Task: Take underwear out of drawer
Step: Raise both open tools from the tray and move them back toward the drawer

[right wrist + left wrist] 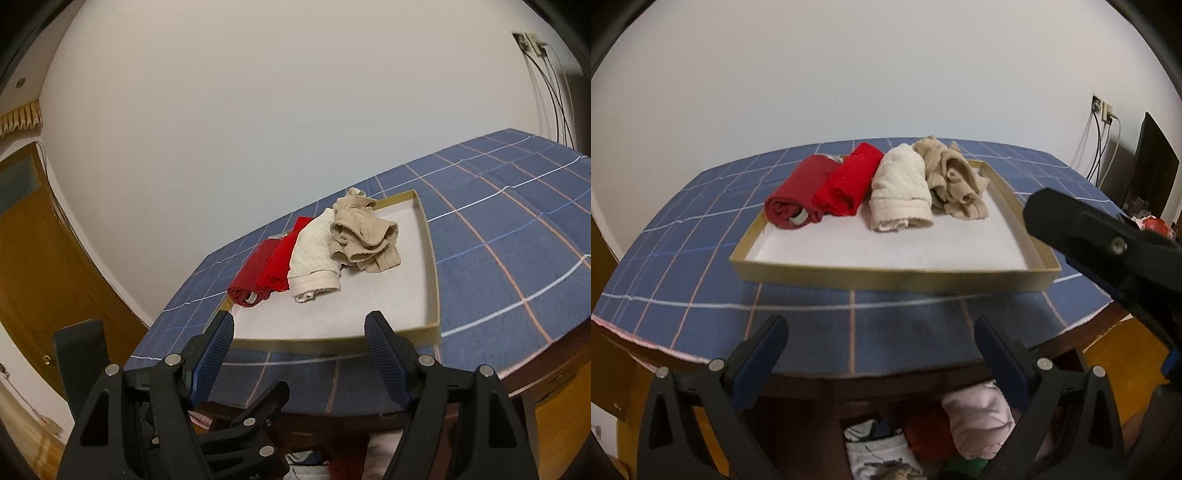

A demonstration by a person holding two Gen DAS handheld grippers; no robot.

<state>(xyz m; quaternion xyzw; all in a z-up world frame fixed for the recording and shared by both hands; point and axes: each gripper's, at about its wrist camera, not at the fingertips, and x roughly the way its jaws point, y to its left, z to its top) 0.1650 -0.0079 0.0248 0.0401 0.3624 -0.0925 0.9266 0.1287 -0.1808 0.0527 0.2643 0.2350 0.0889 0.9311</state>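
From the left wrist, the left tongs (881, 338) stand spread and empty, above the near edge of the tabletop (683, 229). The right tongs (1082, 229) cross the right side of this view; whether they are spread cannot be told from here. Below the tabletop edge, the open drawer (923, 435) holds loosely piled underwear, among it a pale pink piece (979, 417). It looks soft, light and limp, so I judge a pinch on a raised fold or waistband would lift it easily. On the tabletop a shallow tray (897, 280) carries four rolled pieces: dark red (794, 199), bright red (849, 181), cream (901, 188) and beige (953, 181).

From the right wrist, the right tongs (299, 328) are spread with nothing between them, pointing toward the tray (432, 288). The drawer's contents show only as a sliver at the bottom edge.

No brand, label or readable writing appears in either view.
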